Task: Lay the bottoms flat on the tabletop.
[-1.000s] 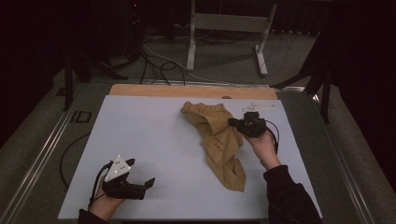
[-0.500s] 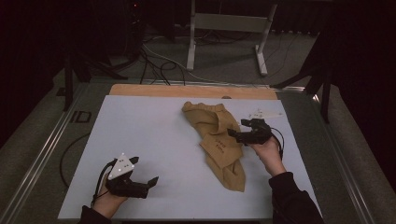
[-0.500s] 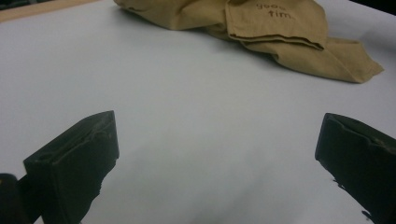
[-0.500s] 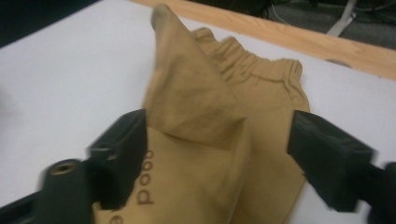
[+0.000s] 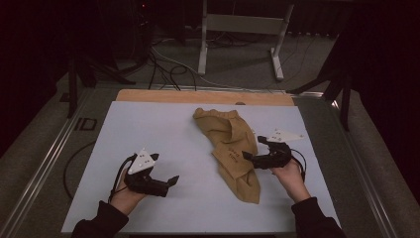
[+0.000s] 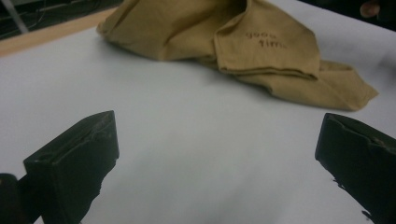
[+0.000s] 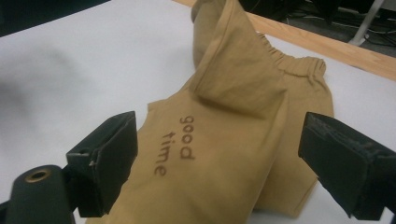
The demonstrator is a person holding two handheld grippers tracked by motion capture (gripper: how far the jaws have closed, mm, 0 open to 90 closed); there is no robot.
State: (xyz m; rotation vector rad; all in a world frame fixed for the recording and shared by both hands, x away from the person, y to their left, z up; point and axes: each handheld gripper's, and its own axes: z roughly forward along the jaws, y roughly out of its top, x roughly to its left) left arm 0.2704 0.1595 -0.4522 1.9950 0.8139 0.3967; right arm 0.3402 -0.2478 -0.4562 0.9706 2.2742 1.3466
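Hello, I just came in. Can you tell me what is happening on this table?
A person holds a two-jaw gripper in each hand over a white table. A tan garment, printed "good time", lies crumpled on it. The right gripper sits at the garment's edge; its jaws have just been opening and stand wide, with the cloth lying below them, not pinched. The left gripper is open too, apart from the garment, over bare table.

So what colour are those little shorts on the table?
The shorts are mustard tan, with darker "good time" lettering; the right gripper view shows them best.
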